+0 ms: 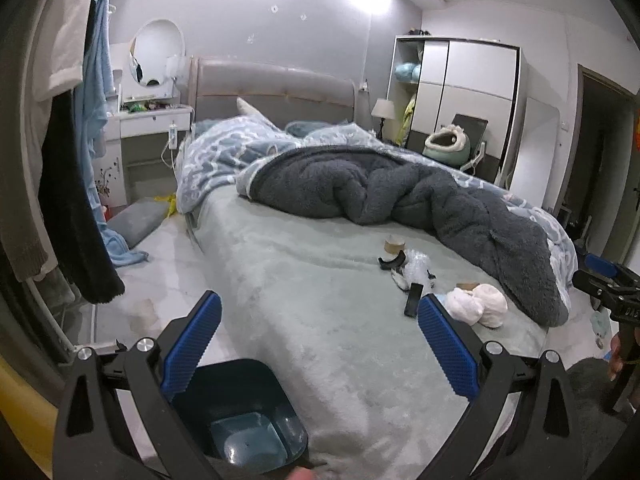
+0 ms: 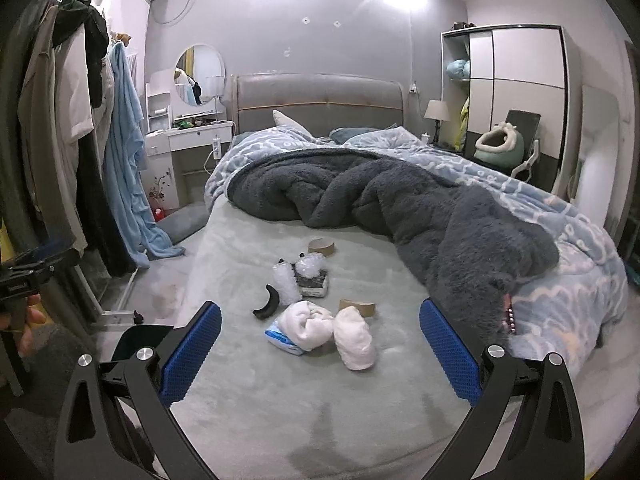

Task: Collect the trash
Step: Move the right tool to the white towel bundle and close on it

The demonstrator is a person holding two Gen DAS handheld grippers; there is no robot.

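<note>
Blue-padded jaws of the left gripper frame the left wrist view, spread wide and holding nothing, above a dark blue bin that stands on the floor against the foot of the bed. Beyond them, on the pale green sheet, the trash lies in a loose cluster near a rumpled grey blanket: a cardboard tape core, crumpled bubble wrap, a black strip and white wads. From the right wrist view, the right gripper hangs equally wide and empty over the sheet, the white wads just ahead of its pads, a blue packet tucked under them, a curved black piece and a second cardboard core close by. The pick appears not yet begun. A clean start would likely lower the right gripper over the nearest wad, closing low enough to gather the soft bulk without pinching the sheet, then carry it left to the bin.
</note>
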